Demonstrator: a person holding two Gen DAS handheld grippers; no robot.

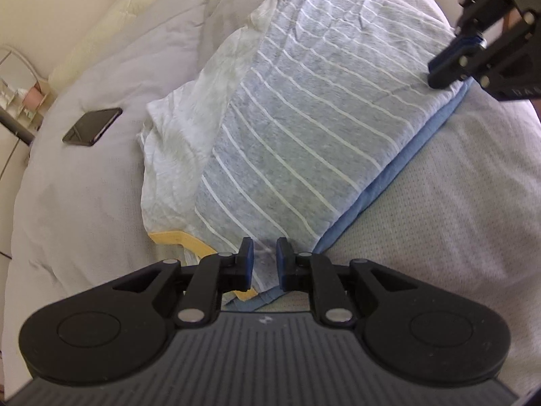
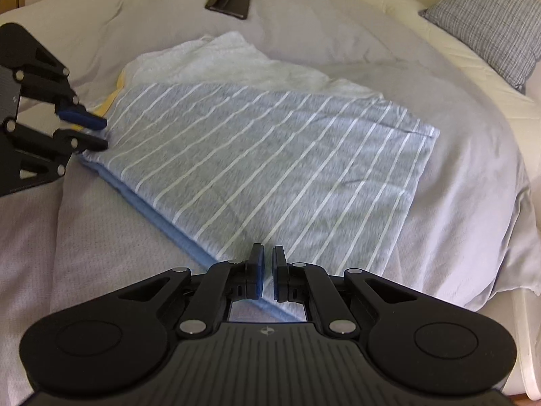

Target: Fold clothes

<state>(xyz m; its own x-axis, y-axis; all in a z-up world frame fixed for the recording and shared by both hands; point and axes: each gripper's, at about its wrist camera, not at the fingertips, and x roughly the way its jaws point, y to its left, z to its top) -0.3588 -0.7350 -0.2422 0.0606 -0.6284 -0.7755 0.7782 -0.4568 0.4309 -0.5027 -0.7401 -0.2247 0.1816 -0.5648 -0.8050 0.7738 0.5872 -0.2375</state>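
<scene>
A folded grey shirt with white stripes (image 1: 304,128) (image 2: 270,155) lies flat on top of a clothes stack on the bed. Under it show a blue layer (image 1: 389,176) (image 2: 182,233), a white garment (image 1: 175,142) (image 2: 219,61) and a yellow edge (image 1: 189,240) (image 2: 115,96). My left gripper (image 1: 265,258) (image 2: 98,133) hovers over one near corner of the striped shirt, its pads a small way apart with nothing pinched. My right gripper (image 2: 267,267) (image 1: 438,74) hangs over the other near corner, almost closed with only a thin slit and no cloth in it.
A dark phone (image 1: 92,127) (image 2: 230,1) lies on the grey bedcover (image 1: 84,203) (image 2: 456,203) beyond the stack. A checked pillow (image 2: 487,23) rests at the head of the bed. Small items stand on a bedside shelf (image 1: 20,101) past the bed's edge.
</scene>
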